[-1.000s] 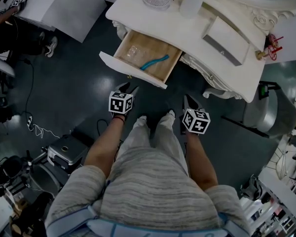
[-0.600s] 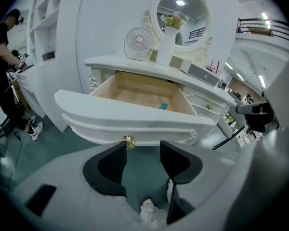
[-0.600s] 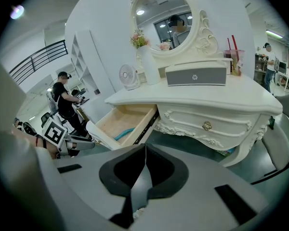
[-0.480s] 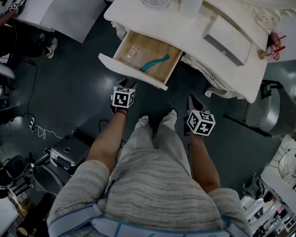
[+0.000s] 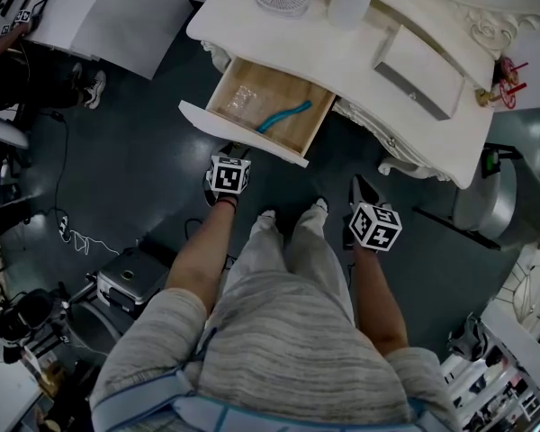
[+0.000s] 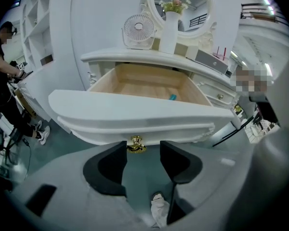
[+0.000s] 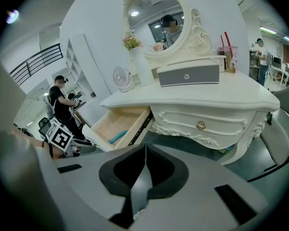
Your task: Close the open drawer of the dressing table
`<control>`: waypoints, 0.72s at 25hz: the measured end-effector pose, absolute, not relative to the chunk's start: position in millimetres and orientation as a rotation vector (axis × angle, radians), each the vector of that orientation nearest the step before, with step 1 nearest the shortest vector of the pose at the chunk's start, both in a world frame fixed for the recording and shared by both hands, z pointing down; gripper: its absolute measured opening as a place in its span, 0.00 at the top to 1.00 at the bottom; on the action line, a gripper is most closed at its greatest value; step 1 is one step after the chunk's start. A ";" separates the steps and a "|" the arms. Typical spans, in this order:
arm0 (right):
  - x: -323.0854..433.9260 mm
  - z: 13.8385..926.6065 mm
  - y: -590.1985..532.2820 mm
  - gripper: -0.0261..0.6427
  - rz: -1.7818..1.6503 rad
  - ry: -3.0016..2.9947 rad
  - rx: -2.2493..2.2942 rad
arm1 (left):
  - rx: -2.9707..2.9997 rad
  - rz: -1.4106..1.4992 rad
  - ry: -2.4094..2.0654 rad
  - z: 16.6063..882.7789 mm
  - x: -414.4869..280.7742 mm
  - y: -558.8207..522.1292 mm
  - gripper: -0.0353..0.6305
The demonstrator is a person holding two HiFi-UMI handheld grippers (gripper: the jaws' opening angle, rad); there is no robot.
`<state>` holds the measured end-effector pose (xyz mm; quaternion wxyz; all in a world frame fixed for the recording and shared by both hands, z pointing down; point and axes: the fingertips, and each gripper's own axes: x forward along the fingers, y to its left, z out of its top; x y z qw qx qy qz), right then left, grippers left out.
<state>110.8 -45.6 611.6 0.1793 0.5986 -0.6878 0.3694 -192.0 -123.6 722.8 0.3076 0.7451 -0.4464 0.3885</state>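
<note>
While drawer [image 6: 135, 114] stands open, left hand-held gripper [image 6: 143, 147] spread beside knob [image 6: 136, 145].

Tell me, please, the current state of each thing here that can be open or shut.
White dressing-table drawer with wooden inside: open, pulled out.
White carved drawer beside it: shut.
Left gripper: open, fingers apart by the open drawer's gold knob, not gripping it.
Right gripper: shut, empty.
</note>
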 end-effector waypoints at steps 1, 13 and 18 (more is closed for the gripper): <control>111.5 612.0 -46.3 0.94 1.045 -1.943 1.693 | 1.973 1.036 -1.177 725.8 -192.1 -124.7 0.63; 122.3 612.2 -53.9 0.94 1.050 -1.934 1.718 | 1.926 1.115 -1.209 737.7 -197.4 -135.5 0.73; 127.0 613.1 -56.1 0.94 1.054 -1.924 1.730 | 1.941 1.111 -1.201 737.7 -194.9 -142.6 0.74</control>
